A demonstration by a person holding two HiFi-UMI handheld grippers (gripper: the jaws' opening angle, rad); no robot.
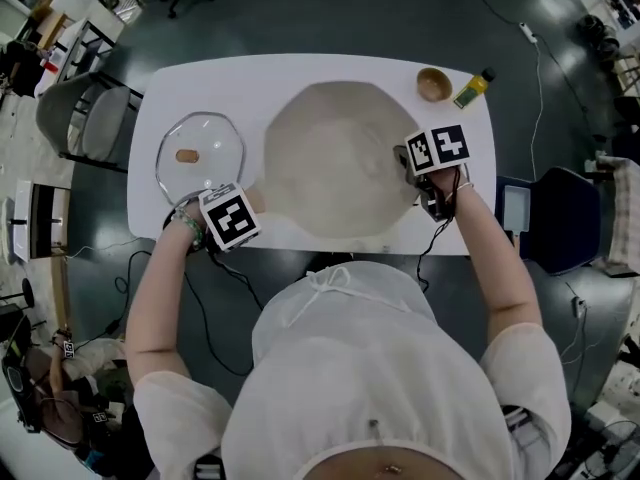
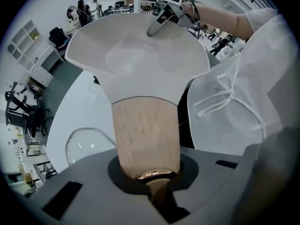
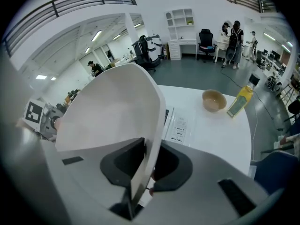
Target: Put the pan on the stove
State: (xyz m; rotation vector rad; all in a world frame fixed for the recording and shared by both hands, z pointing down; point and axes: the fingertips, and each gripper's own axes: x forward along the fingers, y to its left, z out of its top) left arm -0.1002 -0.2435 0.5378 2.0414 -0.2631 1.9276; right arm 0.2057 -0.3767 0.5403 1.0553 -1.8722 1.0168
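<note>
The white table (image 1: 300, 68) carries everything, and the pan (image 1: 335, 158) covers most of its middle. It is a wide, pale, shallow pan. Its long axis runs from the wooden handle (image 2: 146, 135), which points toward the near edge on the left, across to the rim on the right side of the table.

Both tools are on it, one at each end of that axis. The left gripper (image 2: 157, 179) is closed tight round the end of the handle. The right gripper (image 3: 145, 172) is pinched on the thin rim opposite, one jaw inside the pan wall and one outside. The pan therefore lies between the two grippers, and neither is nearer than the other.

In the right gripper view a flat white panel with printed controls (image 3: 180, 125) shows just past the pan's edge and below it. It is probably the stove, though the pan hides most of it. If so, the pan is already above its target, and the coming move is mostly a level descent. No view settles whether the base is touching down yet.

A glass lid (image 1: 200, 153) lies just beside the handle near the left edge. A small bowl (image 1: 434, 84) and a yellow bottle (image 1: 474, 87) sit at the far right corner, well clear.
</note>
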